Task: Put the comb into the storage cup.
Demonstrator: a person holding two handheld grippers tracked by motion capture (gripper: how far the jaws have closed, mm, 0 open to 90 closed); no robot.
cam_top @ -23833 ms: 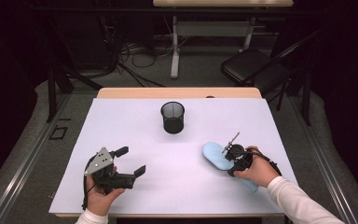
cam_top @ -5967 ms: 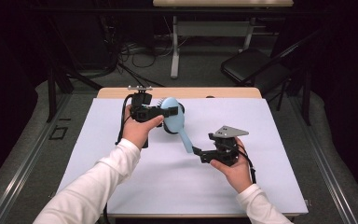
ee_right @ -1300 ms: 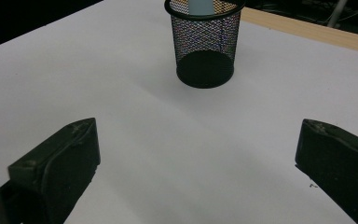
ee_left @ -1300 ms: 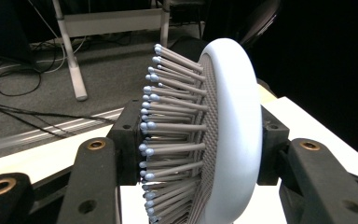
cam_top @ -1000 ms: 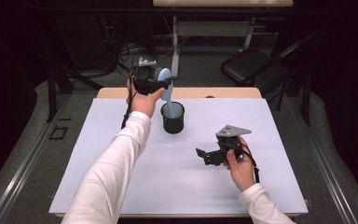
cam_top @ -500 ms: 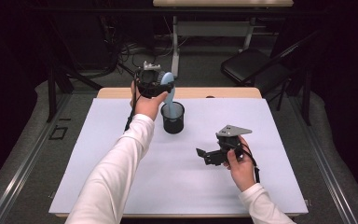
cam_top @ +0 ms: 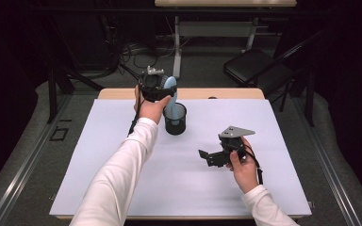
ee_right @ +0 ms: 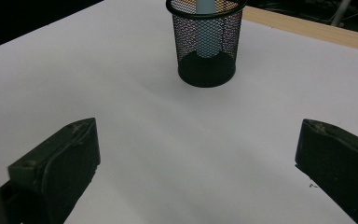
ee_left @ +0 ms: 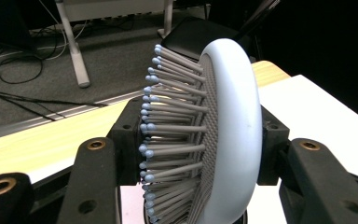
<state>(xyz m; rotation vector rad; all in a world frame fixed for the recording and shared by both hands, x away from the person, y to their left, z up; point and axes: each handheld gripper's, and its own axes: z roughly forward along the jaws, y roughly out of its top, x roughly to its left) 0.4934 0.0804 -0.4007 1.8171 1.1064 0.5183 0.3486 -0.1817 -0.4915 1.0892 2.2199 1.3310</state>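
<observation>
White table cover [cam_top: 122,155] under a mesh cup [cam_top: 175,118]; left gripper [cam_top: 156,89] clamps a hairbrush [cam_top: 169,92], handle inside. Right gripper [cam_top: 215,156] idles open. Risk: top-heavy brush tips the light cup on release.

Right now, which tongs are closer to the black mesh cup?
The left tongs. They sit right above the black mesh cup, holding the blue hairbrush with its handle down inside. The right tongs wait open, off to the side over the white table.
</observation>
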